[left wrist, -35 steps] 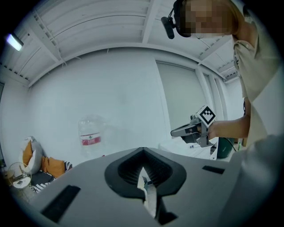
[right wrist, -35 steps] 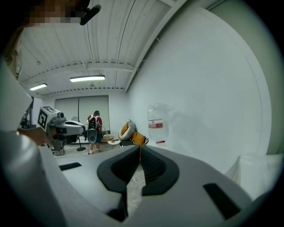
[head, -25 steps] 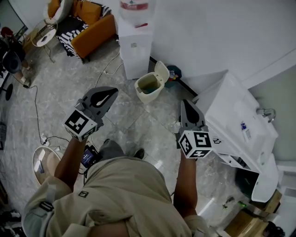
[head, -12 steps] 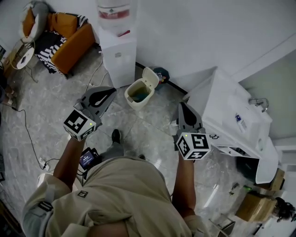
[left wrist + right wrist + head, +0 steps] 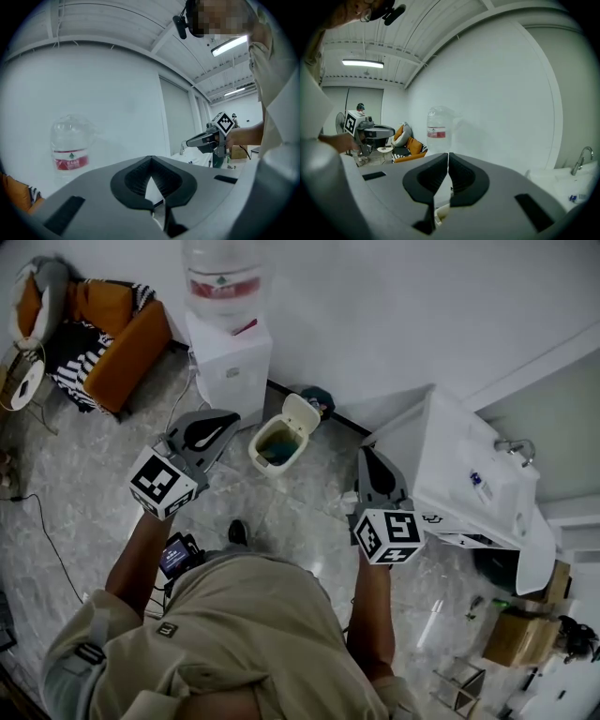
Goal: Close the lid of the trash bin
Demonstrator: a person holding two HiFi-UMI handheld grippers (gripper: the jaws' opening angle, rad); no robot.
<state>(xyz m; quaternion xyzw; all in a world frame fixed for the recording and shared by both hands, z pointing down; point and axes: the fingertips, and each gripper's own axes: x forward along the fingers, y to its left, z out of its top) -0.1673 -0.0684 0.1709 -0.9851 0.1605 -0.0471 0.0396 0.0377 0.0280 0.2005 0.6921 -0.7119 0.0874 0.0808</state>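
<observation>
A small cream trash bin (image 5: 273,446) stands on the floor by the wall, its flip lid (image 5: 301,414) tipped up and open toward the wall. My left gripper (image 5: 229,417) hangs left of the bin, shut and empty, pointing level (image 5: 151,159). To the right of the bin, my right gripper (image 5: 367,451) is also shut on nothing (image 5: 448,154). Both are well above the floor and apart from the bin. Each gripper shows in the other's view: the right gripper's body (image 5: 206,139) and the left gripper's body (image 5: 370,133).
A white water dispenser (image 5: 230,371) with a bottle (image 5: 220,277) stands just left of the bin. At the right a white sink counter (image 5: 469,493) juts out. An orange sofa (image 5: 112,352) is at the far left. Cables lie on the marble floor (image 5: 56,512).
The person has stepped toward the wall. The bin and dispenser now sit lower and further left in the head view, nearer both grippers, which stayed shut.
</observation>
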